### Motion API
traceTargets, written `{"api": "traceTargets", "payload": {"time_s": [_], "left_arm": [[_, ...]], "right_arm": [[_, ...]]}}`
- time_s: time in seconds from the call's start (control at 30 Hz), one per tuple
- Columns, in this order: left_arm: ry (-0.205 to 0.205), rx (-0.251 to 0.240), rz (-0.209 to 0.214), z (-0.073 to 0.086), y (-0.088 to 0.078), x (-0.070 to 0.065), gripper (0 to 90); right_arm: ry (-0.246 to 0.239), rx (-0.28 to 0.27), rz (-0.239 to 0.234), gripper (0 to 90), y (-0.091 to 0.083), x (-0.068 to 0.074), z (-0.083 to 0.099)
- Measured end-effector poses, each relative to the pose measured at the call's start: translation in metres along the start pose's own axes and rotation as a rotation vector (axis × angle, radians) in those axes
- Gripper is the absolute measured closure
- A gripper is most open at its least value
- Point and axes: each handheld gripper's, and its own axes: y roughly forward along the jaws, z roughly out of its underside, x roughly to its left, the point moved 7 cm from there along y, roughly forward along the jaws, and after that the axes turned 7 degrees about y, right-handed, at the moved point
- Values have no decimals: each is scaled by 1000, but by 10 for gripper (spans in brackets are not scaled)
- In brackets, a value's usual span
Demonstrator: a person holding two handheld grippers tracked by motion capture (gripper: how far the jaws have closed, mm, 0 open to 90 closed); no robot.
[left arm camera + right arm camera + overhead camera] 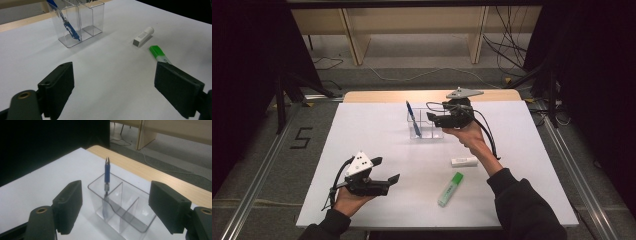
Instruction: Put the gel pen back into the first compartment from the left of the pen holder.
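**deskbot_dan:** So the blue pen [413, 119] is standing in the clear organizer [426, 131], in its left end compartment, leaning with the top tipped toward the far-left. The right gripper [438, 120] hangs just beside the organizer, jaws spread wide with nothing between them. I'd say that pen is done and the next pick is coming up.

**clampfan:** Agreed. The left gripper [388, 181] sits near the front-left of the white table [362, 140], jaws also wide apart and empty. The green highlighter [450, 189] and the white glue stick [464, 161] are lying flat on the right side, well apart from the organizer.

**deskbot_dan:** If I were pulling back, I'd lift clear of the pen's top first so a jaw doesn't clip it and tip the organizer.

**clampfan:** Yep. Then for the highlighter: its long axis runs diagonally, cap end toward the far-right, base toward the person. I'd turn the wrist so the jaws close across the barrel, not along it. The glue stick lies roughly left to right, so it wants a different wrist angle.
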Motion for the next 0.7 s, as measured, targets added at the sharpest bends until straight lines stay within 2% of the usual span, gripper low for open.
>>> {"api": "traceTargets", "payload": {"time_s": [0.43,0.7], "left_arm": [[-5,6,1,1,1,0,159],[-2,14,1,1,1,1,159]], "right_arm": [[-42,21,2,272,-23,-4,19],[-46,26,3,266,-36,-5,29]]}}
